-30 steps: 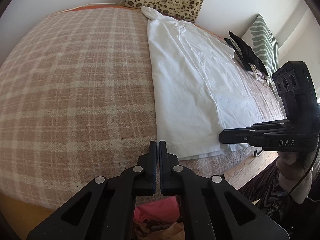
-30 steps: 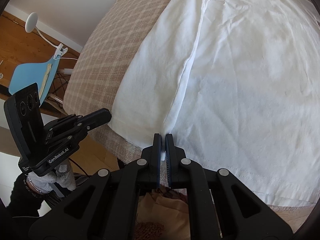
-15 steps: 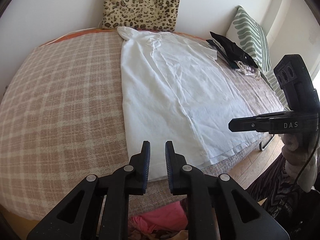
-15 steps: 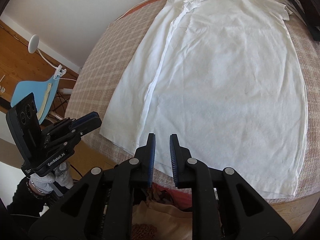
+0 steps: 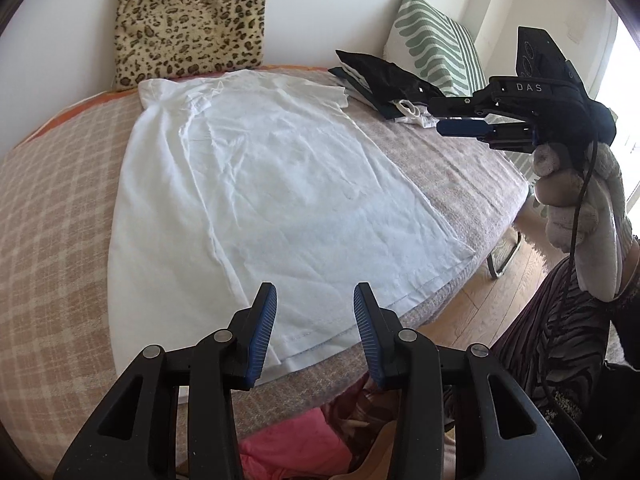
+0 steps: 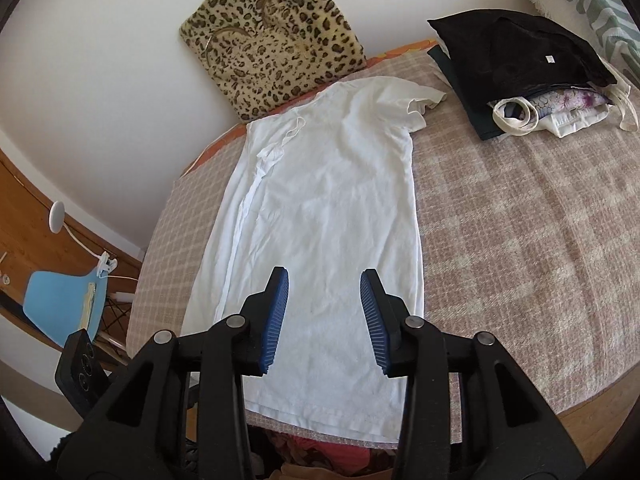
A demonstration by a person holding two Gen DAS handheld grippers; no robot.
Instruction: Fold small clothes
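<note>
A white t-shirt lies flat on the checked bed cover, its left side folded inward, collar toward the wall and hem at the near edge. It also shows in the right wrist view. My left gripper is open and empty, held above the hem. My right gripper is open and empty above the lower part of the shirt. The right gripper also shows in the left wrist view, raised over the bed's right side.
A leopard-print cushion leans on the wall behind the collar. A pile of dark and light clothes lies at the back right, next to a green striped pillow. A blue chair stands left of the bed.
Both grippers opened from shut, letting go of the shirt's hem, and pulled back and up from the bed edge. The shirt now lies flat.
</note>
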